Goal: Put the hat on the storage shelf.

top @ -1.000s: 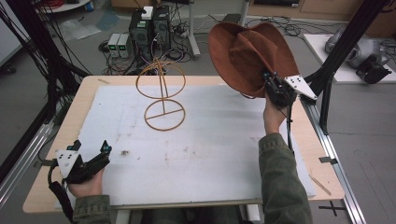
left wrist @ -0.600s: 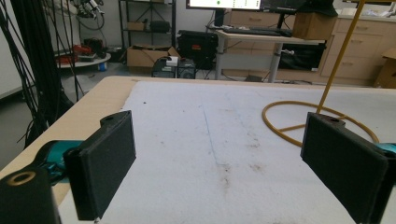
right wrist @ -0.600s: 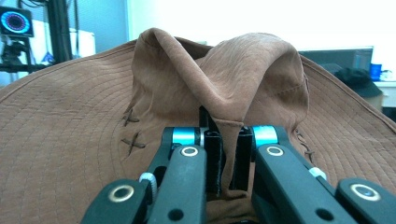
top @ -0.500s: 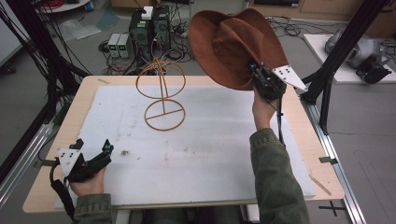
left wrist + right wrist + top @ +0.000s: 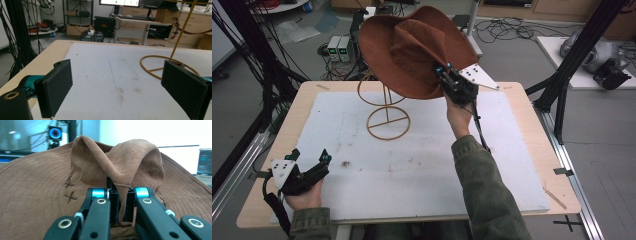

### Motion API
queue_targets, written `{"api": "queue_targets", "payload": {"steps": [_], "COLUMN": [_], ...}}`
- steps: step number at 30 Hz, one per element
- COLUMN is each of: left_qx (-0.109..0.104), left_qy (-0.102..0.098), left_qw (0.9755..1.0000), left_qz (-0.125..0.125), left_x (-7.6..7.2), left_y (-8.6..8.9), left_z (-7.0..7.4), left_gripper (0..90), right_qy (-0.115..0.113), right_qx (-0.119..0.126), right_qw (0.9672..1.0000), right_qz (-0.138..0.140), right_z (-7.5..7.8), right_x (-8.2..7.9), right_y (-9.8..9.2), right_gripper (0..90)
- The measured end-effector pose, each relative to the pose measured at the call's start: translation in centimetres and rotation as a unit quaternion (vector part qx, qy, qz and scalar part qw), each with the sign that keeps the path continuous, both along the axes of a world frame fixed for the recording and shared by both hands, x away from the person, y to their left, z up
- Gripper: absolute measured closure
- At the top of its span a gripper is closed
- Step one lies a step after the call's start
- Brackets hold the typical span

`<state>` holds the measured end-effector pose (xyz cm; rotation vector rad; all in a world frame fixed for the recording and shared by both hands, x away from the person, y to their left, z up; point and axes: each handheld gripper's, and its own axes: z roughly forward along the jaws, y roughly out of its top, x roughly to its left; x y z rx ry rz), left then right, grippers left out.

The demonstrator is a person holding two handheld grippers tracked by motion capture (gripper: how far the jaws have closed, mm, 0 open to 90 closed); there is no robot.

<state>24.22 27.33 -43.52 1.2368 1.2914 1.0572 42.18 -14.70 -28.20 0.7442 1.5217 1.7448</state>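
Up top, centre of the frame, my right gripper [image 5: 447, 80] pinches a fold of the soft brown suede hat [image 5: 412, 47], wide-brimmed and stitched, raised above the thin golden wire stand [image 5: 387, 117] with its ring base on the white-covered bench [image 5: 512, 165]. Lower left, my left gripper [image 5: 309, 165] rests wide open, empty.

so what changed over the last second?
The right gripper, shut on a fold of the brown hat, carried it leftward across the high view, from beyond the table's right part to above the gold wire stand. The grip did not change and the hat is not yet on the stand. The left gripper stayed open at the near left of the table, and the stand did not move.
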Motion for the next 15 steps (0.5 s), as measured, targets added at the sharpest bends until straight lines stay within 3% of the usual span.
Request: {"api": "queue_targets", "payload": {"steps": [3,7,15], "left_qx": [-0.003,-0.002,-0.007], "left_qy": [-0.001,-0.002,-0.004], "left_qw": [1.0,1.0,1.0], "left_qz": [-0.001,0.001,0.005], "left_x": [0.1,0.0,-0.1], "left_y": [-0.1,0.1,0.4], "left_z": [0.0,0.0,0.0], "left_gripper": [10.6,10.5,10.6], "right_qy": [-0.005,-0.006,-0.008], "right_qx": [-0.004,0.003,-0.007], "right_qw": [0.9996,0.9987,0.9976], "right_qz": [0.028,0.05,0.068], "right_z": [0.5,0.8,0.8], "right_x": [-0.6,-1.0,-1.5], "right_y": [2.3,3.8,6.4], "right_gripper": [87.6,87.6,87.5]}}
